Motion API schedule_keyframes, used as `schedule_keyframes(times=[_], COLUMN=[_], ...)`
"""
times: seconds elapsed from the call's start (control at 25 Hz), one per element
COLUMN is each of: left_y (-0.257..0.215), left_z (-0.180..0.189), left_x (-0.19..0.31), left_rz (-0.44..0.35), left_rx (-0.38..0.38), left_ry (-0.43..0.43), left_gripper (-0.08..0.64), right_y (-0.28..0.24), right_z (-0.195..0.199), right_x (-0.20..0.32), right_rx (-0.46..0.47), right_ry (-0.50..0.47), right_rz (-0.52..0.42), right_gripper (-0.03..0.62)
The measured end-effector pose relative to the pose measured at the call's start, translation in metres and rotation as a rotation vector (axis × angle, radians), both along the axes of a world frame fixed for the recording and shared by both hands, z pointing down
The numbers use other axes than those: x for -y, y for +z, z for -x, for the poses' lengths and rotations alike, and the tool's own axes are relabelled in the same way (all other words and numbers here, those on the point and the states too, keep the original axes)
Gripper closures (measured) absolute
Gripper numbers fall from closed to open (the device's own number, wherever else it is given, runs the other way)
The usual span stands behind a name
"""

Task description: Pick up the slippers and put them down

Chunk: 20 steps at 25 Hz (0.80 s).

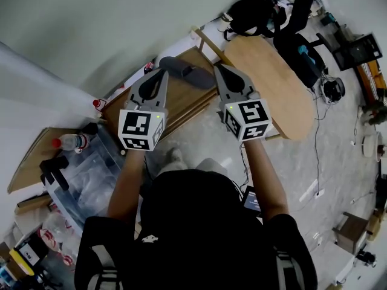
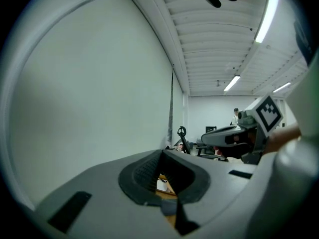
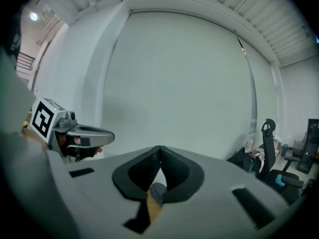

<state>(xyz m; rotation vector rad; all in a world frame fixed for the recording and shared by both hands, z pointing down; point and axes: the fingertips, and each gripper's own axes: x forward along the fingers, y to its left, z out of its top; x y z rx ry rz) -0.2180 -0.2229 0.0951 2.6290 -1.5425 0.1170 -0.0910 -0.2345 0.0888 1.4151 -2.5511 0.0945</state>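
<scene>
Wooden tabletop (image 1: 184, 101) under dark grey slipper (image 1: 184, 71)

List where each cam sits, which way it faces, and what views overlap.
Head view: on the person's head, looking steeply down at a dark slipper on the wooden bench; shows forearms, left gripper, right gripper.
Left gripper view: on the left gripper, looking roughly level along its shut jaws at the white wall.
Right gripper view: on the right gripper, likewise facing the wall, jaws shut.
Shared: each gripper view catches the other gripper alongside; all three show both.
</scene>
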Motion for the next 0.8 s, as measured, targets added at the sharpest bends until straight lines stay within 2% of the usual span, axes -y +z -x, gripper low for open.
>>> schedule_keyframes(times=[0.2,0.44,0.8], left_y=[0.015,0.038,0.065], left_z=[0.006,-0.006,-0.018], left_x=[0.009,0.029,0.074], left_rz=[0.027,0.083,0.132], left_rx=[-0.003,0.019,0.028], left_ry=[-0.002,-0.015,-0.073], left_gripper=[0.554,0.555,0.554], right_y=[0.019,0.045,0.083], right_z=[0.002,-0.012,-0.018], right_x=[0.012,0.038,0.086], right_rx=[-0.018,-0.014,-0.029], right_ry=[-0.011,-0.03,-0.118], right_rz=[0.034,0.087,0.165], right_gripper=[0.594,0.594,0.594])
